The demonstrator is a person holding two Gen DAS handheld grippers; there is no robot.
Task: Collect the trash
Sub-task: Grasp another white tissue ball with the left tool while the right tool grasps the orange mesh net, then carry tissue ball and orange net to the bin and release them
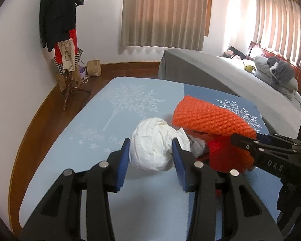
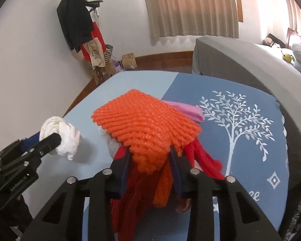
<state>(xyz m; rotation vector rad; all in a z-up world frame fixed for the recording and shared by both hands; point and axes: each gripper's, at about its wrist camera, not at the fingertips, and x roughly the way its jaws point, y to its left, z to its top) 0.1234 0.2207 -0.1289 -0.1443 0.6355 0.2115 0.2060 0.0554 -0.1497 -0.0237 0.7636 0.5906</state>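
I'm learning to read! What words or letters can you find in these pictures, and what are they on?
"DAS": white letters on the black right hand-held gripper, seen from the left wrist.
White cursive lettering on the blue cloth, beside the white wad: too faint to read.
Small white print on the left hand-held gripper body: too blurred to read.
Cursive ending on the cloth's dark part, right wrist view: cut off.

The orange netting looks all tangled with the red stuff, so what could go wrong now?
1. The right hand-held gripper has pinched only one edge of the orange netting, so it may slip out when lifted.
2. The red cloth and pink piece lie tangled under it and could get dragged along.
3. The white crumpled wad in the left hand-held gripper is loosely bunched, so it might unravel or drop.
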